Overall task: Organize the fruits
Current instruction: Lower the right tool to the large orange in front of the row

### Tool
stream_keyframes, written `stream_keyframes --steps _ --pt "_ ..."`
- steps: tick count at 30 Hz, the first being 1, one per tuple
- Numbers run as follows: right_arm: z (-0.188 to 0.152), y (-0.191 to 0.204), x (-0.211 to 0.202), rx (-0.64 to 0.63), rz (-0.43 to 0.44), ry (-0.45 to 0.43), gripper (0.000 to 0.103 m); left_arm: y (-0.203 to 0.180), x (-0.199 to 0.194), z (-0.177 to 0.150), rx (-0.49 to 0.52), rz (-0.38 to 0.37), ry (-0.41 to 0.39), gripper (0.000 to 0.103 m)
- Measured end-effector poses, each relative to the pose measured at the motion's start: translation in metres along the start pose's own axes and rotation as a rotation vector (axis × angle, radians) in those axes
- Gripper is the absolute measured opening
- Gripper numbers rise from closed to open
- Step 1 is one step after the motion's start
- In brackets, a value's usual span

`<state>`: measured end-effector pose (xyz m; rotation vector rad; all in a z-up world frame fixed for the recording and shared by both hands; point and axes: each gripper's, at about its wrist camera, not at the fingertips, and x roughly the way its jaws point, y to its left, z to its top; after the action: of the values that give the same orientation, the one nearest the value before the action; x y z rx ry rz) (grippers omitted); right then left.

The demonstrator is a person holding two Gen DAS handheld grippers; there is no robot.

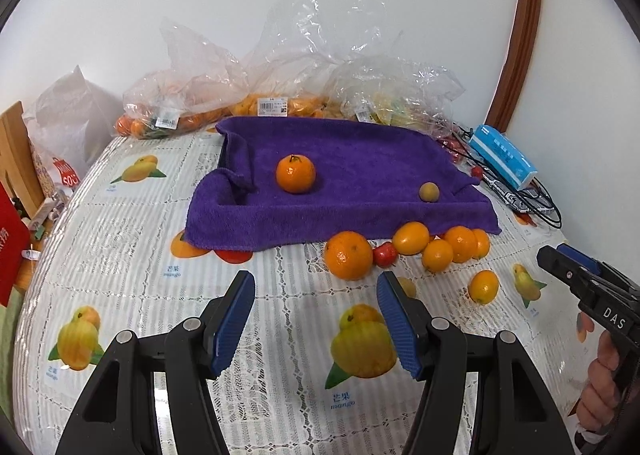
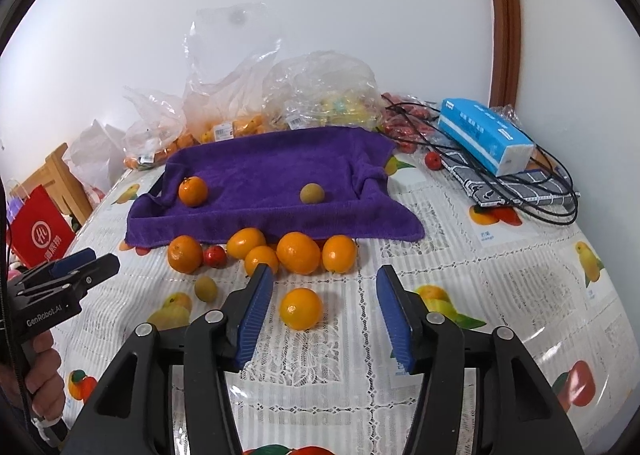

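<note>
The lone orange (image 2: 301, 308) lies just ahead of the right gripper (image 2: 323, 307) — jaws spread, empty, nearer than the equally open left gripper (image 1: 316, 321).

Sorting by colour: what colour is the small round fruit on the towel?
Dull yellowish-brown, clearest in the right wrist view.

A table under a fruit-print tablecloth (image 2: 460, 255) carries a purple towel (image 2: 272, 171); loose oranges (image 2: 298, 253) cluster along the towel's near edge, bagged fruit (image 1: 192, 111) behind it, a tissue box (image 2: 486, 135) to its right.
</note>
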<state>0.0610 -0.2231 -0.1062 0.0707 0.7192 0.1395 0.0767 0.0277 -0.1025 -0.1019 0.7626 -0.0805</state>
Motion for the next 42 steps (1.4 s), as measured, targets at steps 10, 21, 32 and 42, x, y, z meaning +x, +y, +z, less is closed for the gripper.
stream_keyframes --steps 10,21,32,42 --pt "0.000 -0.001 0.014 -0.004 -0.016 0.010 0.071 0.006 0.016 0.000 -0.011 -0.019 0.038 0.068" --pt "0.005 -0.003 0.034 -0.004 -0.016 0.016 0.074 0.017 0.028 0.001 -0.009 -0.038 0.027 0.068" --pt "-0.003 -0.004 0.062 0.002 0.038 0.092 0.057 0.026 0.044 -0.001 -0.063 -0.067 0.034 0.068" --pt "-0.026 0.017 0.090 -0.078 0.009 0.163 0.038 0.024 0.048 -0.004 -0.049 -0.061 0.044 0.068"
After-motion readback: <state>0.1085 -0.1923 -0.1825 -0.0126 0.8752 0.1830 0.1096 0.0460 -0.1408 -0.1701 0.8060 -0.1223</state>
